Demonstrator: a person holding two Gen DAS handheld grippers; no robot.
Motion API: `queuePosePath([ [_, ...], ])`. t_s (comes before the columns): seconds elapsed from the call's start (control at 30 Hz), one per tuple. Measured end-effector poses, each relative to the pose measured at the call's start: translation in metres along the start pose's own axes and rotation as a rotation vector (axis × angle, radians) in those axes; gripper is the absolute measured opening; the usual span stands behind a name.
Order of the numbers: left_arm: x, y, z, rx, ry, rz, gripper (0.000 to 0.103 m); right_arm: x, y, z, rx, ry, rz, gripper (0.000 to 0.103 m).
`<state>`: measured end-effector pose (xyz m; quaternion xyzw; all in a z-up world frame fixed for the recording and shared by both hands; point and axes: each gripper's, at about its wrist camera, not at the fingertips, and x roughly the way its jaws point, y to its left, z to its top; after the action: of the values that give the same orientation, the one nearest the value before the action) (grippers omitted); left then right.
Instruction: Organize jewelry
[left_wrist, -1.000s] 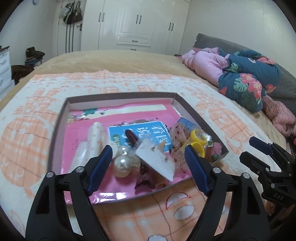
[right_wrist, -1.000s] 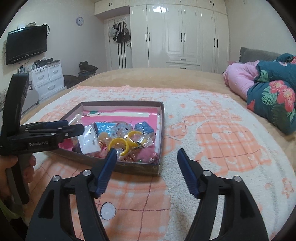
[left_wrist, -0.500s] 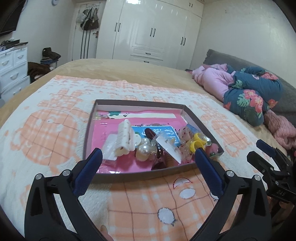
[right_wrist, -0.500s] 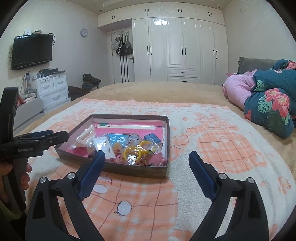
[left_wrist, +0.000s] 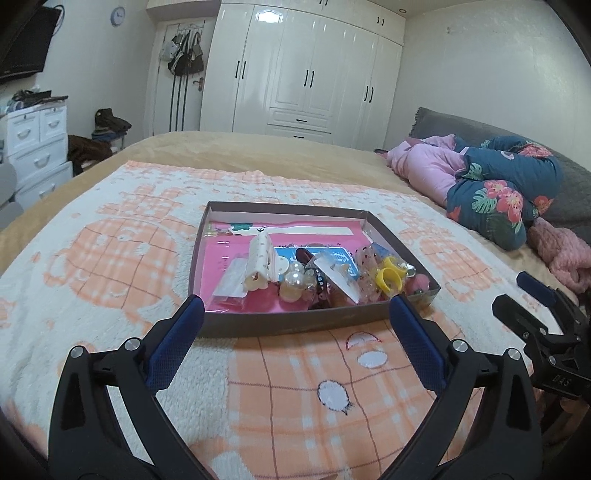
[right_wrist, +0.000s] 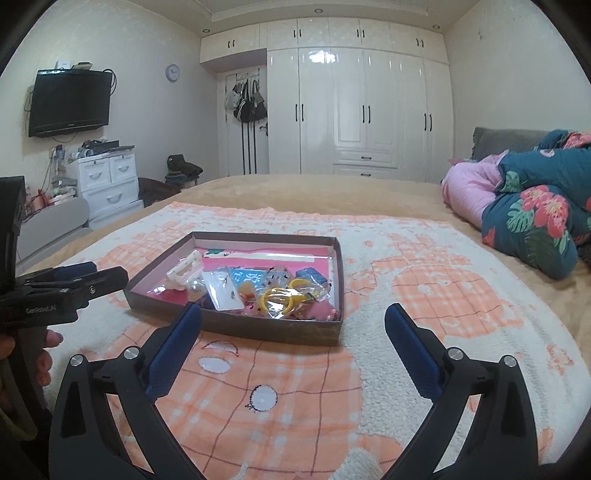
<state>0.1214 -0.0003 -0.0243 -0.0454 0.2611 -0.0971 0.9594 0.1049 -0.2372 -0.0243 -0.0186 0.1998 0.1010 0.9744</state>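
Bed (left_wrist: 229, 147) is wearing a tan cover, with an orange-and-white fleece blanket (left_wrist: 110, 258) lying over it. A shallow brown box (left_wrist: 295, 325) is sitting on the blanket. Pink and floral bedding (left_wrist: 498, 184) is lying bunched at the bed's right side.

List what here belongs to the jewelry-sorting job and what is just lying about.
Job:
- shallow box
- yellow rings
- pearl pieces
- cream hair claw
- earring card

Lying about:
- floral quilt
- pink bedding
- hanging bags
- TV
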Motion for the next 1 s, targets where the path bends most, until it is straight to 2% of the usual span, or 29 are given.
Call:
queuePosePath([
  [0.37,-0.023,-0.006,-0.013,0.014,-0.057,0.066,0.092,-0.027,-0.001,-0.003,0.009,-0.102,-0.032,0.097],
  [0.67,-0.04,-0.01,-0.015,0.026,-0.1,0.071,0.092,-0.047,0.001,-0.006,0.012,-0.169,-0.017,0.097],
  [1.0,-0.063,-0.009,-0.021,0.025,-0.153,0.079,0.092,-0.07,0.002,-0.016,0.022,-0.204,-0.011,0.097],
])
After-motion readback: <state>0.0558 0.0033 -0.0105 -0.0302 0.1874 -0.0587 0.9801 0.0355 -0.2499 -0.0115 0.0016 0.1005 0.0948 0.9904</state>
